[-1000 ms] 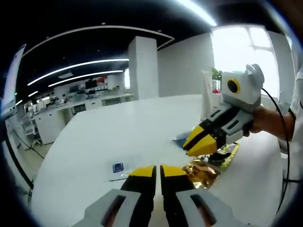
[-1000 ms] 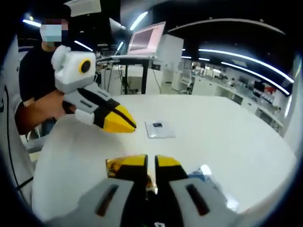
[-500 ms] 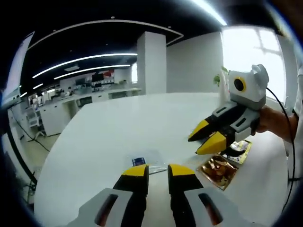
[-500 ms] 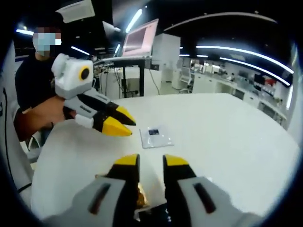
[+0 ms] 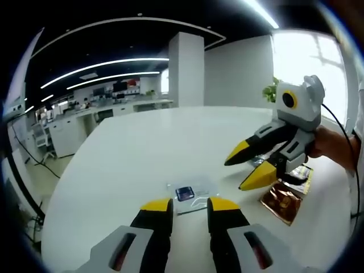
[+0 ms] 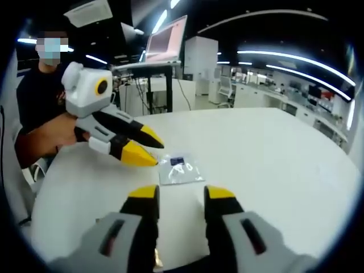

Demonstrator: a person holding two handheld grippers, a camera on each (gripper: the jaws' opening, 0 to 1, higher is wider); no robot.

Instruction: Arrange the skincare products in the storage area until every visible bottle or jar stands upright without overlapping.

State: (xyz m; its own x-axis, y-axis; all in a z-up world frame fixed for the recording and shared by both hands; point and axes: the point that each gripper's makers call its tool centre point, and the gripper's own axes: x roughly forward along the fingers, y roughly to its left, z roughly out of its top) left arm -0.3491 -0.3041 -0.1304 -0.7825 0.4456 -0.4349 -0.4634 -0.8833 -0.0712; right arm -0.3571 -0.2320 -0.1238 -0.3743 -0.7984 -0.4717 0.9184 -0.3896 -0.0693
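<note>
A small clear sachet with a blue label (image 5: 185,193) lies flat on the white table (image 5: 142,153), just beyond my left gripper (image 5: 189,206), which is open and holds nothing. My right gripper (image 5: 242,170) enters from the right, open, hovering above a gold foil sachet (image 5: 281,199). In the right gripper view the same clear sachet (image 6: 179,168) lies ahead of my open right gripper (image 6: 181,194). The left gripper (image 6: 149,149) hangs open just left of the sachet. No bottle or jar is in view.
A second flat packet (image 5: 302,171) lies behind the gold one. A person sits at the table's left edge (image 6: 40,74), hand on the left gripper. A screen on a stand (image 6: 165,42) rises behind the table. Lab benches line the far room.
Both grippers have opened from shut to wide. The right gripper has lifted off the gold sachet, which stays on the table. Both views now face the clear sachet more closely.
</note>
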